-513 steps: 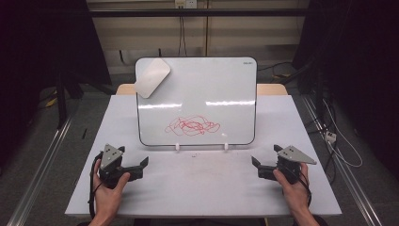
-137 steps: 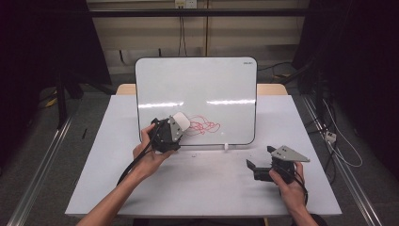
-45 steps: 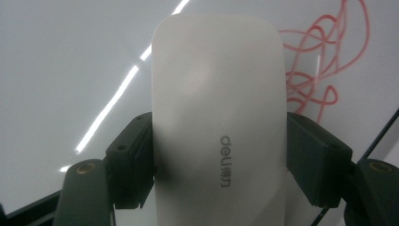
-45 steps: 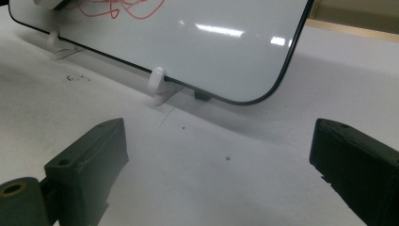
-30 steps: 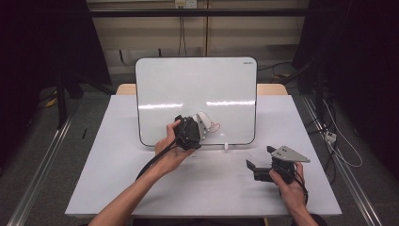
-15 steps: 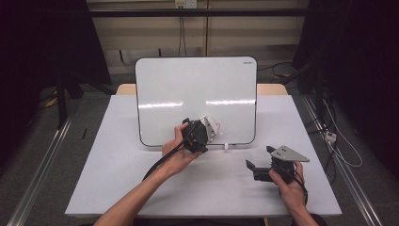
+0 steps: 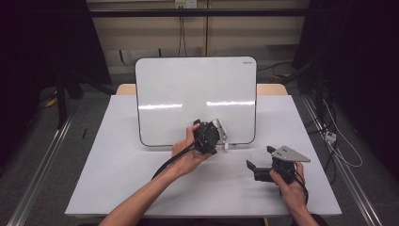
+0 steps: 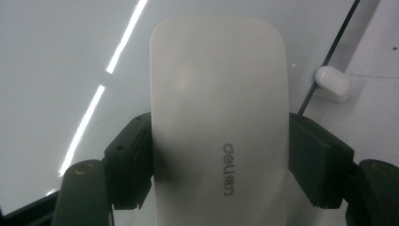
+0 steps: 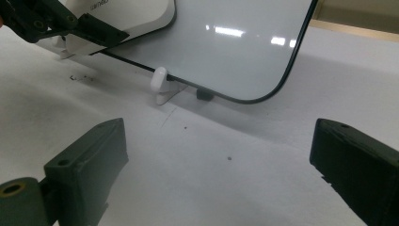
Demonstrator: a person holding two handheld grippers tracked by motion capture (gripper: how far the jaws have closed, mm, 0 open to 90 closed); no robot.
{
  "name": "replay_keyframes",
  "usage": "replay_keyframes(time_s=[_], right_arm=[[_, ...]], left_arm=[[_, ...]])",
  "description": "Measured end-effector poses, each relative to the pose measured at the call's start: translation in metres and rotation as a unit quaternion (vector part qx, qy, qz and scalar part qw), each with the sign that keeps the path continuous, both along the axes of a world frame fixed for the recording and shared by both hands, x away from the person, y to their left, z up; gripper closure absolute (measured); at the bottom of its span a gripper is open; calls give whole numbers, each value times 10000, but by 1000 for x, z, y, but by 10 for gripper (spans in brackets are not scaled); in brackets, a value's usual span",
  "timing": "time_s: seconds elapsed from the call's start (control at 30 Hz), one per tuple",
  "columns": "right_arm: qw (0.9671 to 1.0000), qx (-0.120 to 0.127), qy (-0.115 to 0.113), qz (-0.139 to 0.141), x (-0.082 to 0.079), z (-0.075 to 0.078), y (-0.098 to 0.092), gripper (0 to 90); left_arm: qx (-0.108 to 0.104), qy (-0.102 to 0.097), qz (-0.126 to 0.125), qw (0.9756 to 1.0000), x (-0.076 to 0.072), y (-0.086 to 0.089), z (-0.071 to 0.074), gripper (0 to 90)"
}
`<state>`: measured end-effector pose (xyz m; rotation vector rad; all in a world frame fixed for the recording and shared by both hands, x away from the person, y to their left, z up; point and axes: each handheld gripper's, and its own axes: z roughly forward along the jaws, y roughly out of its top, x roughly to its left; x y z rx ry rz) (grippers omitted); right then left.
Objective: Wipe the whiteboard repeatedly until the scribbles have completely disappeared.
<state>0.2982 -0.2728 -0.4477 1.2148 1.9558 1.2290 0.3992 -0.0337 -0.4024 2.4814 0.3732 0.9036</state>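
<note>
Nearest the person, the right gripper [image 7: 261, 165] rests on the white worktop [image 7: 117, 179] at the right, its jaws standing wide apart with nothing between them; from its own view it looks across bare worktop toward the lower corner of the whiteboard [image 9: 244, 47] and one of the small white clips [image 9: 159, 77] that prop the board up. A little farther in, the left gripper [image 7: 217, 133] is clamped on the white eraser [image 8: 219, 117], one black pad pressed against each long side, and the eraser lies flat against the lower right part of the whiteboard [image 7: 195, 94], just above its bottom edge and near a clip [image 8: 331, 84]. The step in hand looks like wiping the board: the surface around the eraser shows plain white with only light streaks reflected, so I judge the wiping to be at or close to its end. The next move probably calls for a last check of the strip under the eraser, then lifting it off without knocking the propped board, and setting it down on the worktop or back against the board. There are no containers in this scene, so nothing is held in any.
</note>
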Motion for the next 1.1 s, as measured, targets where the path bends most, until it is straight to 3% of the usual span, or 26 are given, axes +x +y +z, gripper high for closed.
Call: replay_keyframes(time_s=[0.23, 0.53, 0.77, 0.9, 1.03, 1.1], right_arm=[[10000, 2, -10, -3, -1, 0, 0, 47], [10000, 14, -16, 1, -1, 0, -1, 46], [10000, 12, -17, -4, -1, 0, -2, 46], [10000, 20, -9, 2, -2, 0, -1, 46], [10000, 17, -10, -2, -1, 0, -1, 46], [10000, 15, -14, 0, -1, 0, -1, 46]], left_arm=[[-141, 108, -16, 9998, 4, 2, 4, 297], [-194, 130, 82, 9997, 13, 2, 16, 298], [-356, 111, 198, 9991, 21, 1, 25, 297], [-364, 68, 206, 9991, 23, 1, 27, 297], [-198, -59, 180, 9996, 19, -2, 24, 297], [-216, -36, 141, 9997, 18, -2, 22, 298]])
